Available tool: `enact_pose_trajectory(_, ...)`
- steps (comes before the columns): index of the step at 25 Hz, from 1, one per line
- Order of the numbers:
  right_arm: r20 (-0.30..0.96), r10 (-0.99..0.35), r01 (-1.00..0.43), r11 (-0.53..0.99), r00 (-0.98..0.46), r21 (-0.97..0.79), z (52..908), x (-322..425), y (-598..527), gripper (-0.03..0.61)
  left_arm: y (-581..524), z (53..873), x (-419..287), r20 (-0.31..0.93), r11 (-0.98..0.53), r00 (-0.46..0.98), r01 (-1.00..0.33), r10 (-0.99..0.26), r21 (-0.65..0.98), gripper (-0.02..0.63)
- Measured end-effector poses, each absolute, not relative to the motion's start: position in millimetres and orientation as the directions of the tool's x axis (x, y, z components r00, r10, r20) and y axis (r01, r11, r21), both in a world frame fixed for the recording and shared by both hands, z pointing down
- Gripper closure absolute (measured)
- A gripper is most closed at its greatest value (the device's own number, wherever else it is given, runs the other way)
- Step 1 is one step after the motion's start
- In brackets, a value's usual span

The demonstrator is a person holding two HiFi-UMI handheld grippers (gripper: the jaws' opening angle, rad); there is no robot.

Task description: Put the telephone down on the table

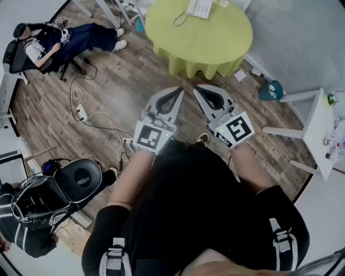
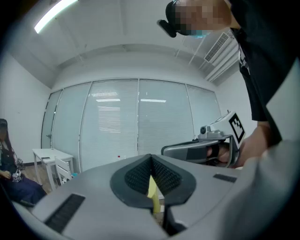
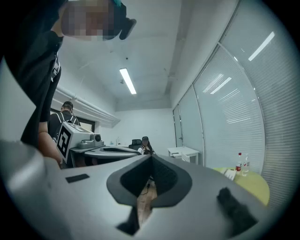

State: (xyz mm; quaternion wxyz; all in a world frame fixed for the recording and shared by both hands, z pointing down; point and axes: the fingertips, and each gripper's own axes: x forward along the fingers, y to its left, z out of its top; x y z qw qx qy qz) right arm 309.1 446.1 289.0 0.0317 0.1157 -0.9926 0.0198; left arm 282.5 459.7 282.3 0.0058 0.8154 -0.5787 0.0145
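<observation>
The white telephone lies on the round table with the yellow-green cloth at the far side of the room, its cord trailing off to the left. I hold both grippers level in front of my body, well short of the table. My left gripper has its jaws together with nothing between them. Beside it, my right gripper is also shut and empty. In the left gripper view the fingertips meet, and the right gripper shows alongside. The right gripper view shows the table edge at the right.
A person sits in a chair at the upper left. Cables and a power strip lie on the wooden floor. A black office chair stands at the lower left. A small white table stands at the right. Two bottles stand on the round table.
</observation>
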Motion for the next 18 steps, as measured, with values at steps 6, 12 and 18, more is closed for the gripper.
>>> enact_pose_trajectory(6,0.083,-0.233,-0.236,0.971,-0.969,-0.030,294.7,305.9,458.4,0.565,471.5,283.8,279.8,0.028,-0.331,0.331,-0.944,-0.943,-0.006,0.601)
enact_pose_trajectory(12,0.102,-0.234,-0.239,0.970,-0.967,-0.041,301.9,284.3,465.0,0.565,478.4,292.5,258.6,0.035,-0.337,0.338,-0.941,-0.941,0.009,0.601)
enact_pose_trajectory(18,0.093,-0.244,-0.249,0.968,-0.965,-0.043,299.5,251.8,476.2,0.565,487.2,294.7,225.6,0.043,-0.348,0.349,-0.937,-0.936,0.034,0.601)
